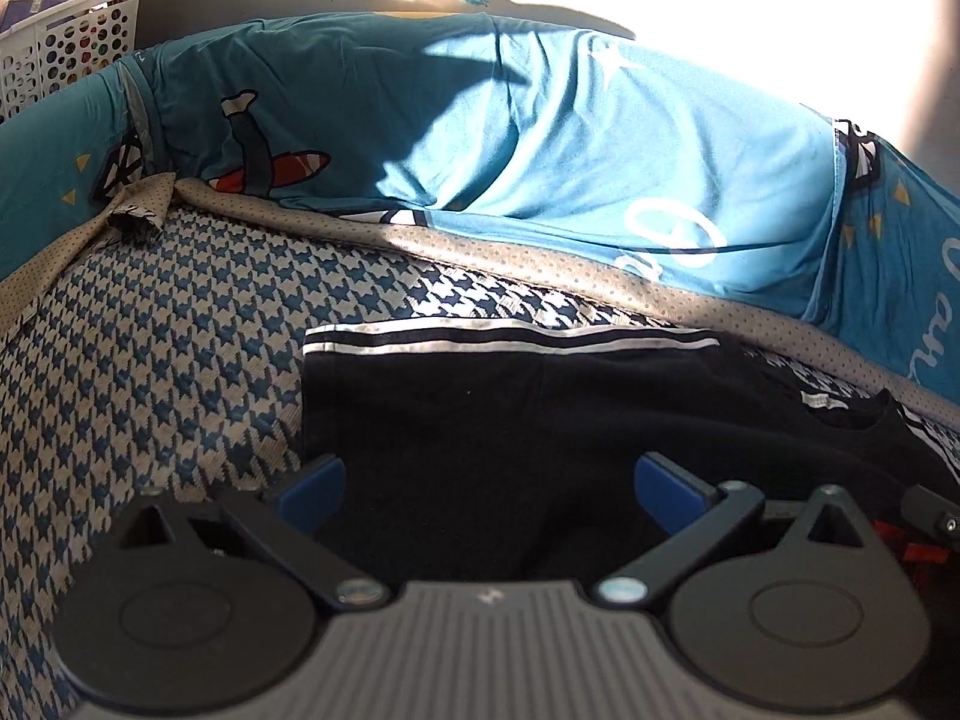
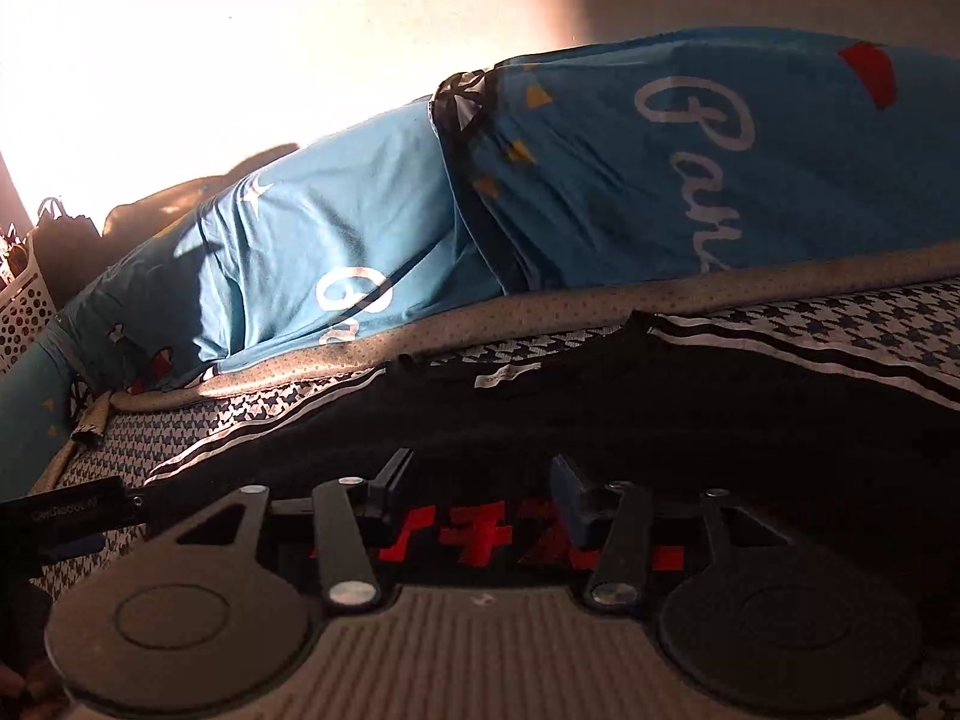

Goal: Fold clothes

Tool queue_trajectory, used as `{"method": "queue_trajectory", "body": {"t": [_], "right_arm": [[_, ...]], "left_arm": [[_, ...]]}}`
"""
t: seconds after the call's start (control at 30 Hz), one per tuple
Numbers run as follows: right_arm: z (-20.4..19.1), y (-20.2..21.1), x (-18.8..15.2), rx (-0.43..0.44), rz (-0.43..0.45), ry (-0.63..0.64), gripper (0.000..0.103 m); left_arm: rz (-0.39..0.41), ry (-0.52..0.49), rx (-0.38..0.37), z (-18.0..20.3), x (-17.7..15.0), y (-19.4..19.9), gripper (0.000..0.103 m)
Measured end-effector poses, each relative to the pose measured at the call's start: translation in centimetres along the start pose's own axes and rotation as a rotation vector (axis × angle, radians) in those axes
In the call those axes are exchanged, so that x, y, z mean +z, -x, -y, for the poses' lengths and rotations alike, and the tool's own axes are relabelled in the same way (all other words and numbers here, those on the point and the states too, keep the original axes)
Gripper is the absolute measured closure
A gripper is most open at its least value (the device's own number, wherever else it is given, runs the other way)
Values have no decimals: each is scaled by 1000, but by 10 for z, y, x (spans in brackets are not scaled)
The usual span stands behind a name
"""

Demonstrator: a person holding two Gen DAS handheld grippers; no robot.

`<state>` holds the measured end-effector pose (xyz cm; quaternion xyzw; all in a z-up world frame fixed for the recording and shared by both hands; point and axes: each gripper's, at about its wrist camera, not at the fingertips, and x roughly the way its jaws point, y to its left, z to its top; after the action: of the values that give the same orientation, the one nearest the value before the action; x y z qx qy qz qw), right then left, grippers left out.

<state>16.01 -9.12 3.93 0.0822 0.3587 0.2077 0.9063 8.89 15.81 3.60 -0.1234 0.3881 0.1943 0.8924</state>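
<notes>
At lower centre of both frames: black garment, spread flat on houndstooth mat for folding; left gripper and right gripper low over it, fingers parted, empty.

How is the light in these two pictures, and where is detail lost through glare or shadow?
Left wrist view: the top right is blown out white by sun, a hard shadow crosses the blue bedding, and the black garment shows little texture. Right wrist view: the wall at top left is overexposed, the black garment is nearly featureless, and straight edges bend from fisheye distortion.
</notes>
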Motion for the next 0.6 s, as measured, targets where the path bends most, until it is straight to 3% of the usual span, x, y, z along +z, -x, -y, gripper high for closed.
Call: {"method": "queue_trajectory", "body": {"t": [0.4, 0.6], "right_arm": [[51, -7, 1, -75, -7, -14, 53], [62, -12, 9, -132, 37, 5, 50]], "left_arm": [[-6, -104, -110, 50, -18, -23, 0], [-6, -152, -163, 72, -27, -33, 0]]}}
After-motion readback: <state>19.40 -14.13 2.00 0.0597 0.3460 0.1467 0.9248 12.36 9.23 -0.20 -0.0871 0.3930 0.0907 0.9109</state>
